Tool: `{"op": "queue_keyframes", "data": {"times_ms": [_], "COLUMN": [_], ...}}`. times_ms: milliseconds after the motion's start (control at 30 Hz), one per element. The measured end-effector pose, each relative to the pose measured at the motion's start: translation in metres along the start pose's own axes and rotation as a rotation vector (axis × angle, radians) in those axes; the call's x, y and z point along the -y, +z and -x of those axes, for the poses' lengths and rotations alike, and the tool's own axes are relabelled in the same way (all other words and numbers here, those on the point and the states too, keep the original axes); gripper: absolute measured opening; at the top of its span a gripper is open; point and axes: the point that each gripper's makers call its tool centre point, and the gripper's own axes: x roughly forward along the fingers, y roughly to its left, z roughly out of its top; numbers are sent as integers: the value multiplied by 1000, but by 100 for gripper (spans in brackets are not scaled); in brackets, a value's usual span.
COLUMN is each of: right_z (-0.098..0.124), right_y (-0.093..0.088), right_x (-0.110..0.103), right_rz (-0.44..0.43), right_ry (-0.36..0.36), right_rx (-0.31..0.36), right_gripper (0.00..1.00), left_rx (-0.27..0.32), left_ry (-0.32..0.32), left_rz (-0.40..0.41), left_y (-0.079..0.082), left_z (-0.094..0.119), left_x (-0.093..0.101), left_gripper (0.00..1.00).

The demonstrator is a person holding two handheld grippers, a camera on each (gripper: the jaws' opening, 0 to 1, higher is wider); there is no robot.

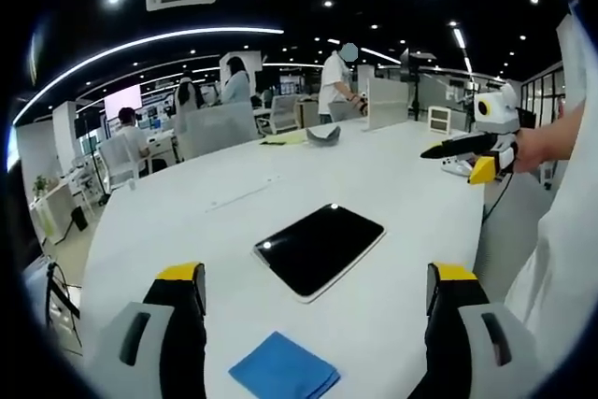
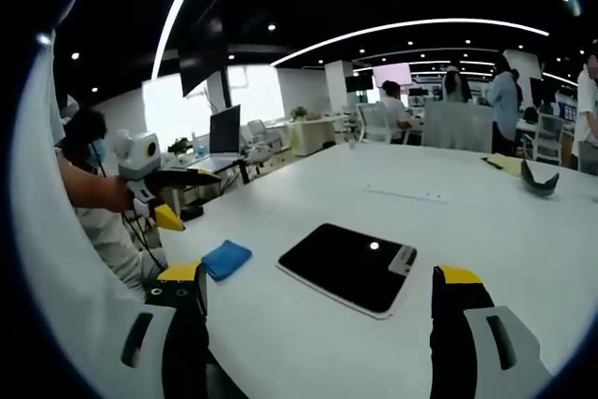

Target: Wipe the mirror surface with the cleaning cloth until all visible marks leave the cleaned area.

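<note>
Nothing wiped yet, judging by the layout: cleaning cloth (image 1: 284,371) lying folded and flat on the white table (image 1: 392,193), just ahead of and between the left gripper (image 1: 318,301) jaws, untouched by either one. Jaws of that gripper spread wide, released, holding nothing, poised low over the near table edge and aimed along the tabletop. Just beyond the cloth, close but apart from it, the mirror (image 1: 320,248), a dark rounded rectangle lying flat, reflecting a ceiling light as a small bright dot; too small to tell whether marks remain on it. Seen from the other side, right gripper (image 2: 318,301) likewise released, jaws wide apart and empty, hovering off the table edge with the mirror (image 2: 350,266) ahead of it and the blue cloth (image 2: 226,258) to the mirror's left. Both grippers well apart, held out at opposite sides of the mirror. Still to do: grasping the cloth, carrying it onto the mirror, wiping. Farther back, a dark curved object (image 1: 323,135) and yellow paper (image 1: 285,138) near the table's far edge, then office desks and people.
</note>
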Motion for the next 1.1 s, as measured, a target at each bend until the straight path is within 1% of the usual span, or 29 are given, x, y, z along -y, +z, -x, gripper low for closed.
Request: {"op": "queue_keyframes", "data": {"times_ms": [200,433,533,600,633,700,767,867,900,967,1033,1100], "right_z": [2,3,5,6,7,8,8,8,7,7,7,7], "right_y": [0,-1,-2,-2,-1,1,3,5,6,6,8,8], "right_x": [0,-2,-1,1,1,3,4,5,5,5,3,4], "right_rz": [-4,-12,-11,-11,-10,-6,-6,-7,-6,-3,0,1], "right_ry": [-7,-9,-12,-16,-18,-23,-25,-28,-28,-26,-25,-26], "right_rx": [2,2,-2,-4,-6,-6,-6,-2,-3,-5,-5,-8], "right_gripper": [100,100,100,100,100,100,100,100,100,100,100,100], "left_rx": [-15,-40,-65,-74,-70,-75,-78,-109,-128,-143,-152,-157], "left_ry": [15,39,48,54,52,48,54,53,54,54,53,51], "left_rz": [7,7,21,15,3,3,-1,9,9,12,22,29], "left_y": [-7,-26,-38,-42,-43,-46,-49,-62,-68,-74,-82,-87], "left_z": [2,4,5,6,7,8,7,5,4,4,4,4], "left_x": [-6,-13,-18,-19,-19,-20,-22,-23,-23,-24,-24,-24], "left_gripper": [99,99,99,94,89,81,81,82,82,82,80,76]}}
